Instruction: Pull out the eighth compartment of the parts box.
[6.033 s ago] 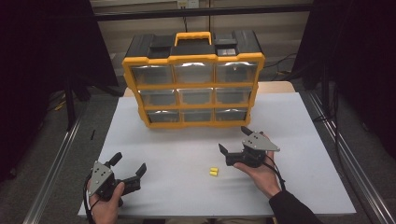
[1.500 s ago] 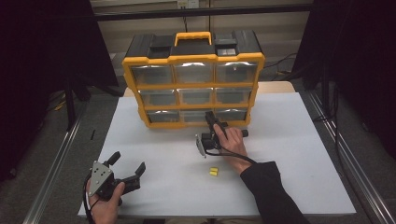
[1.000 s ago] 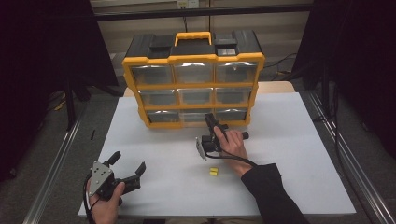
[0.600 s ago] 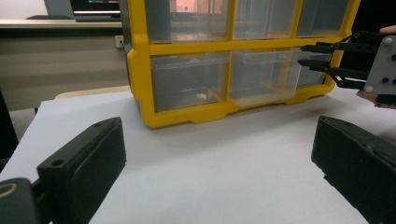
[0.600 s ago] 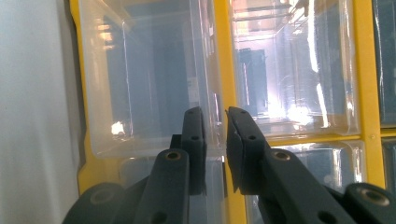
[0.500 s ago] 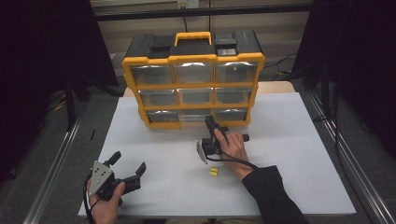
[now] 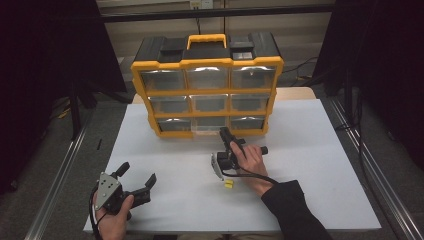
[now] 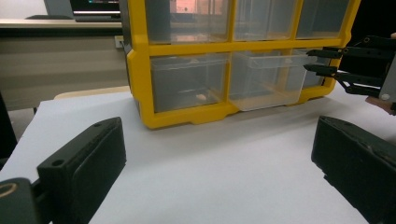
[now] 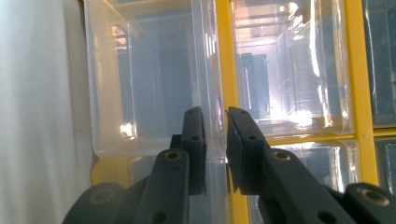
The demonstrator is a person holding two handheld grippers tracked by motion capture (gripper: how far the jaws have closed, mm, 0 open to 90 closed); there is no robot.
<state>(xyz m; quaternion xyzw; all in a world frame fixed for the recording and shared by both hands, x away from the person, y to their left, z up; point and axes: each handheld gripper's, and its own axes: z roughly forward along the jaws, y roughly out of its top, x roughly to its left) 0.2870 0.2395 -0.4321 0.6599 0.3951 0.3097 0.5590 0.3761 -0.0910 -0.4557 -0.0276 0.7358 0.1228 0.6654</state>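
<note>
At the lower left of the high view the left gripper (image 7: 134,183) rests spread wide on the white tabletop (image 7: 320,165), a small yellow piece (image 7: 228,185) lies mid-frame, and beyond it the right gripper (image 7: 224,136) pinches the bottom-middle clear drawer (image 7: 210,123) of the yellow organizer (image 7: 206,62), contents indistinct, against dark surroundings.

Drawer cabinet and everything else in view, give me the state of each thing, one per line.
Drawer cabinet: upright on the table, handle on top.
Bottom middle drawer: pulled partly out, looks empty.
Other drawers: pushed in.
Right tongs: nearly shut, clamped on that drawer's clear front lip.
Left tongs: open, holding nothing.
Small yellow piece: lying loose on the table.
</note>
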